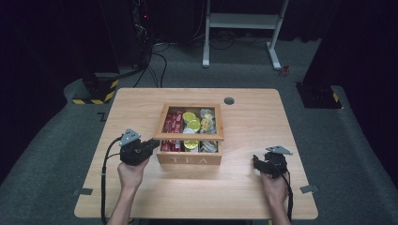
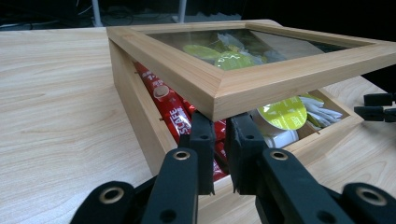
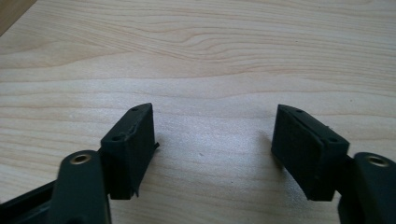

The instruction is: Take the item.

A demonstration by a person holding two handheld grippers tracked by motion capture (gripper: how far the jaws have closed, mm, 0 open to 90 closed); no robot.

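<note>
Left tongs [image 2: 219, 140] sit nearly closed under the front corner of the tea box lid [image 2: 243, 70], propping it ajar; no clear pinch on it. The box [image 1: 189, 159] is mid-worktop [image 1: 141, 197] w/ packets inside. Right tongs [image 3: 215, 144] gape wide, empty, on bare wood, well apart. To do it well: lift slow along the hinge arc, keep contact at the corner, and steady the box w/ the right if it slides.

Bare counter [image 1: 244, 187] lies open right of and before the tea box [image 1: 189, 159]; its raised lid [image 2: 261, 84] (glass-paned) overhangs the packets, narrowing entry from the front.
</note>
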